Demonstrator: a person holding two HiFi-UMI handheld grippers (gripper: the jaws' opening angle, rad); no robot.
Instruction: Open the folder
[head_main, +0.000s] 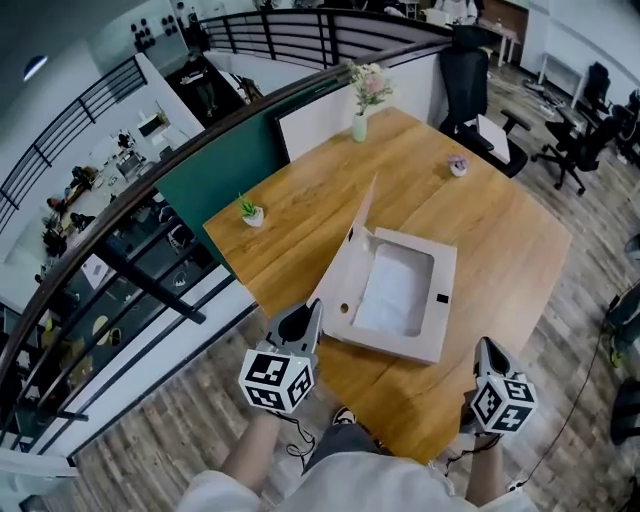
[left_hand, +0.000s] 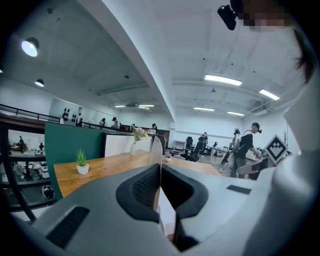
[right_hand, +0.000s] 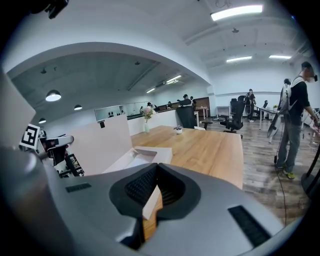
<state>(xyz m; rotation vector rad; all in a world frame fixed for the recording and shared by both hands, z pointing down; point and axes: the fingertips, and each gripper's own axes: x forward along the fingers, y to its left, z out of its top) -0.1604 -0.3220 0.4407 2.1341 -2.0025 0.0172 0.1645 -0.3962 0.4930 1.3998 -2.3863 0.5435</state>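
Note:
A beige folder (head_main: 395, 290) lies near the front of the wooden table (head_main: 490, 240). Its cover (head_main: 350, 262) stands up steeply along the left side, baring the white inside. My left gripper (head_main: 308, 318) is shut on the cover's near edge. In the left gripper view the thin cover (left_hand: 156, 150) runs edge-on between the jaws of the left gripper (left_hand: 160, 182). My right gripper (head_main: 487, 350) hovers over the table's front edge, right of the folder and apart from it. In the right gripper view the right gripper (right_hand: 156, 172) has its tips together, and the folder (right_hand: 135, 156) lies ahead to the left.
A vase of flowers (head_main: 362, 110) stands at the table's far edge. There is a small potted plant (head_main: 252, 212) at the left edge and another small pot (head_main: 458, 165) far right. A green partition (head_main: 225, 170) borders the left side. An office chair (head_main: 470, 85) stands behind. A person (right_hand: 297, 115) stands off right.

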